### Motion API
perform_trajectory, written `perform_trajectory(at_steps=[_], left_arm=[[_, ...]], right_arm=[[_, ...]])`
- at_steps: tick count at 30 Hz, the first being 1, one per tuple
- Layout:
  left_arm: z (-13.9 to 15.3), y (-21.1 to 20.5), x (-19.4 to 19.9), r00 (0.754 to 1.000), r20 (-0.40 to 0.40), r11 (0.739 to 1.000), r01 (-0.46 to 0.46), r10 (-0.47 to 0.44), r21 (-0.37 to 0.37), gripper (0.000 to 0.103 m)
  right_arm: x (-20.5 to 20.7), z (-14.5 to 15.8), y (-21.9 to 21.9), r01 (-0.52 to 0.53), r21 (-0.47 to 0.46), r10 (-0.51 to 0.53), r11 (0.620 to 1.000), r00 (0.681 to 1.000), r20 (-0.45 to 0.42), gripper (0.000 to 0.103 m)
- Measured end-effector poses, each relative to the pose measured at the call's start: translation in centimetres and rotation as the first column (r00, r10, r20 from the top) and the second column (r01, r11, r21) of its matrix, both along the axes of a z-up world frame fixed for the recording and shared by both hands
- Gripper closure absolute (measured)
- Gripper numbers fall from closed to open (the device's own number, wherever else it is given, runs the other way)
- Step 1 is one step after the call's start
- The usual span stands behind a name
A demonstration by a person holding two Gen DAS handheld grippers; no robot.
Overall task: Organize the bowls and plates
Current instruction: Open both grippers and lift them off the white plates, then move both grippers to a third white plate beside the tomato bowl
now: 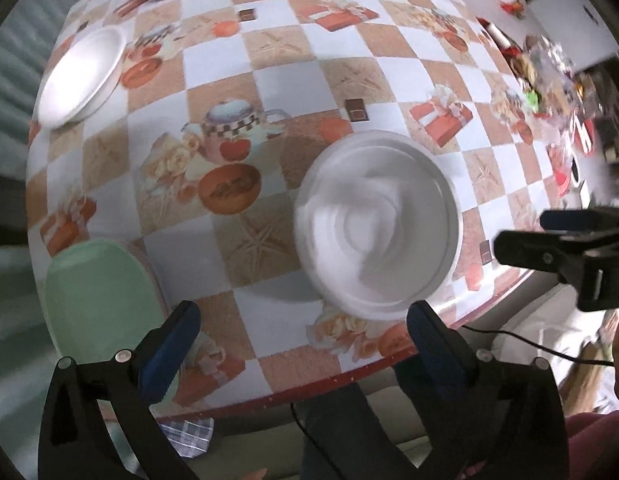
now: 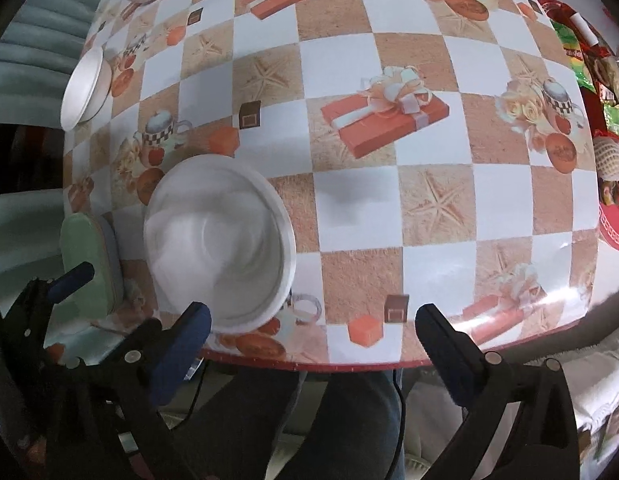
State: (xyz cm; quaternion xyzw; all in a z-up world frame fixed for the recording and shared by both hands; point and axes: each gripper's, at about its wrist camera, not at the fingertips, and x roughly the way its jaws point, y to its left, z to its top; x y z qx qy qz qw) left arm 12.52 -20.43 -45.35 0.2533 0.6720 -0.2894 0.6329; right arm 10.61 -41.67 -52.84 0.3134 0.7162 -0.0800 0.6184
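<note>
Both hand-held grippers wide apart, holding nothing: left hand-held gripper [image 1: 303, 330], right hand-held gripper [image 2: 313, 328].

White bowl [image 1: 375, 220] near tabletop [image 1: 309, 80] front edge, looks blurry, maybe wobbling. Bump could push it off.

Second white bowl [image 1: 81, 76], green plate [image 1: 97, 296] also near edges.

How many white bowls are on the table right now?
2. A large white bowl sits near the front edge, between the two grippers' views; a smaller white bowl sits farther back at the left edge. More may lie out of view.
</note>
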Motion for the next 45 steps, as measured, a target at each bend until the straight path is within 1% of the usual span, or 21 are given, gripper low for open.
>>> perform_trajectory(at_steps=[4, 6, 8, 12, 13, 20, 24, 26, 31, 35, 39, 45], left_arm=[[0.4, 1.3, 1.1, 0.996, -0.033, 0.996, -0.085, 0.084, -0.021, 0.000], [0.7, 1.7, 1.6, 0.993, -0.033, 0.993, -0.114, 0.113, -0.025, 0.000], [1.0, 2.0, 2.1, 0.989, -0.028, 0.989, -0.143, 0.142, -0.028, 0.000], [1.6, 3.2, 3.4, 0.977, -0.069, 0.978, -0.204, 0.200, -0.052, 0.000], [1.8, 3.4, 3.6, 0.976, -0.068, 0.976, -0.213, 0.209, -0.054, 0.000], [3.5, 5.5, 6.0, 0.960, -0.019, 0.959, -0.280, 0.280, -0.049, 0.000], [4.5, 6.8, 7.6, 0.946, 0.042, 0.946, -0.322, 0.323, -0.035, 0.000], [4.8, 7.1, 8.3, 0.939, 0.056, 0.940, -0.338, 0.340, -0.032, 0.000], [5.8, 8.0, 10.4, 0.920, 0.090, 0.924, -0.381, 0.382, -0.037, 0.000], [6.2, 8.2, 11.9, 0.910, 0.103, 0.916, -0.399, 0.401, -0.045, 0.000], [6.4, 8.3, 13.3, 0.901, 0.116, 0.908, -0.415, 0.418, -0.048, 0.000], [6.5, 9.2, 16.1, 0.873, 0.123, 0.881, -0.469, 0.473, -0.056, 0.000]], right_arm=[[-0.1, 0.9, 0.4, -0.005, 0.013, 0.005, 1.000, 1.000, -0.014, 0.000], [0.2, 1.4, 0.9, -0.018, 0.018, 0.018, 1.000, 1.000, -0.016, 0.000], [0.9, 2.0, 1.5, -0.041, 0.019, 0.041, 0.999, 0.999, -0.010, 0.000], [2.6, 3.4, 2.7, -0.091, 0.021, 0.091, 0.996, 0.996, 0.005, 0.000], [3.3, 3.9, 3.1, -0.107, 0.021, 0.106, 0.994, 0.994, 0.014, 0.000], [7.1, 5.0, 5.8, -0.176, 0.019, 0.175, 0.984, 0.984, 0.041, 0.000], [9.2, 5.5, 7.4, -0.210, 0.023, 0.208, 0.978, 0.977, 0.053, 0.000], [10.7, 5.8, 8.2, -0.222, 0.023, 0.220, 0.975, 0.973, 0.064, 0.000], [14.1, 6.8, 9.7, -0.233, 0.035, 0.228, 0.972, 0.969, 0.099, 0.000], [16.5, 7.6, 10.4, -0.243, 0.015, 0.239, 0.970, 0.963, 0.125, 0.000], [18.8, 8.1, 10.3, -0.231, 0.013, 0.227, 0.973, 0.963, 0.143, 0.000], [21.9, 8.0, 9.7, -0.208, 0.000, 0.206, 0.978, 0.966, 0.154, 0.000]])
